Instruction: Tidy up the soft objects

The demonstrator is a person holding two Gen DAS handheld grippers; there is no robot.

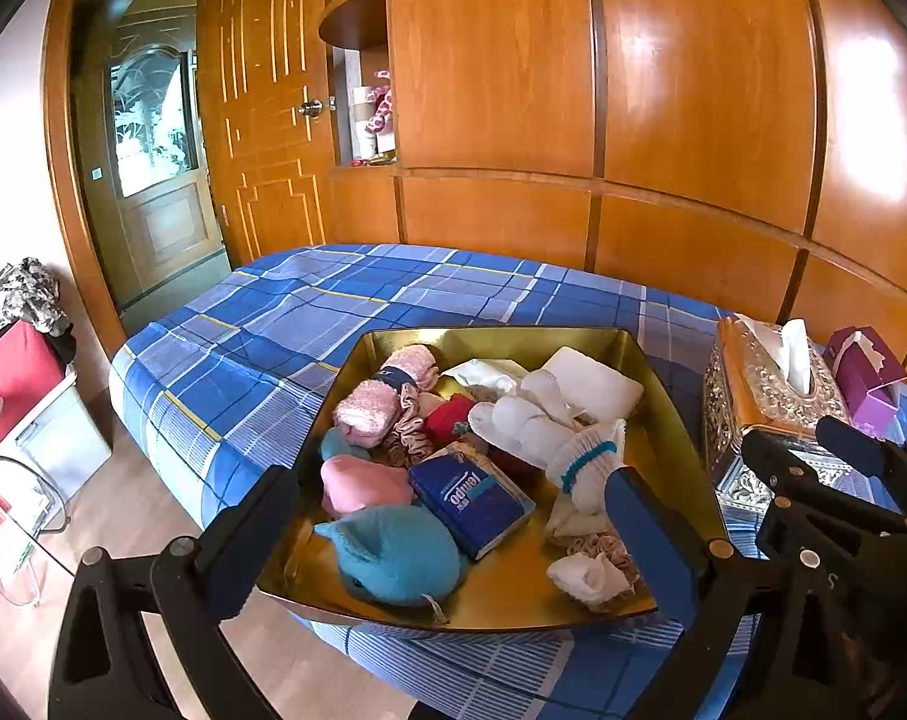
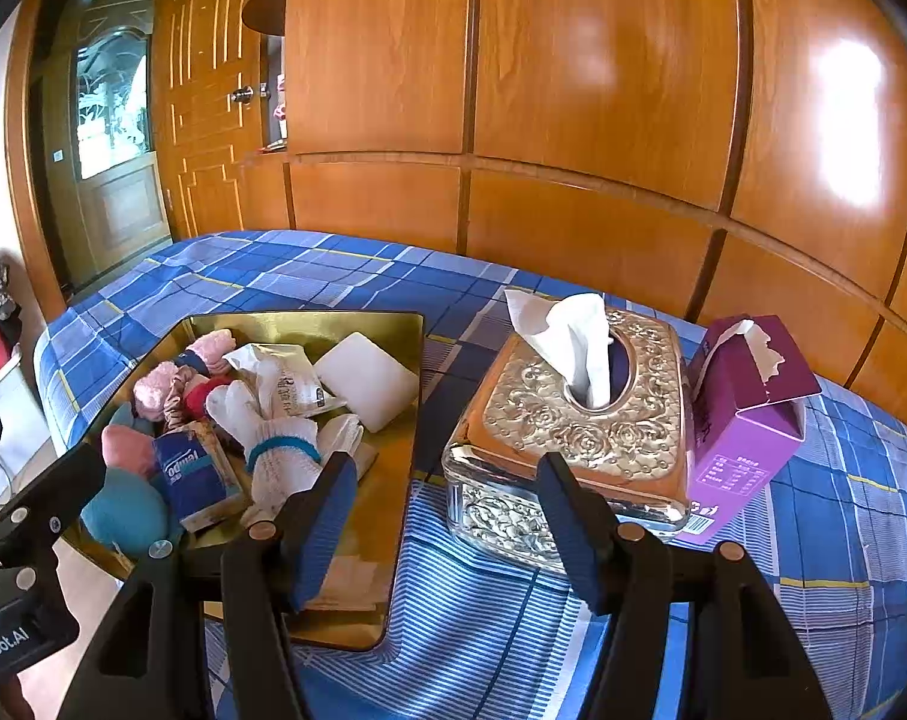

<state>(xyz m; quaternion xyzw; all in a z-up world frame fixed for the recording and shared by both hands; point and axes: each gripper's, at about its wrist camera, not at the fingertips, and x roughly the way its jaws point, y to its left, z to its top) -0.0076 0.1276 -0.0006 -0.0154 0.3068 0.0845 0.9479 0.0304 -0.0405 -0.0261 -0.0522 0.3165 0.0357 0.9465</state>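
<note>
Two tongs hang over the near edge of the bed (image 1: 309,300), both standing apart with nothing between their pads: the left tongs (image 1: 447,516) spread wide over the near half of the gold tray (image 1: 681,420), the right tongs (image 2: 447,516) poised over the strip of blue check sheet between the tray and the silver tissue box (image 2: 573,420). The soft things to be sorted all lie heaped in that tray. Nearest the left tongs are a teal knit piece (image 1: 393,552) and a small white sock (image 1: 585,576); just beyond lie a blue tissue pack (image 1: 471,501) and a pink roll (image 1: 363,483), then a white glove with a blue cuff band (image 1: 549,426), and at the far side a fluffy pink sock (image 1: 375,402) and a flat white pad (image 1: 594,387). The likely trouble comes from the pile itself: the pieces overlap, so a pinch on one may well drag a neighbour up with it or snag the glove. The tray sits close to the mattress edge on a yielding surface, and a firm downward press could tip or slide it toward the floor. The two tongs hang near each other and could knock together. Farther right, the loose tissue (image 2: 573,342) and the purple carton (image 2: 747,414) beside the box could be caught by a wide swing.
</note>
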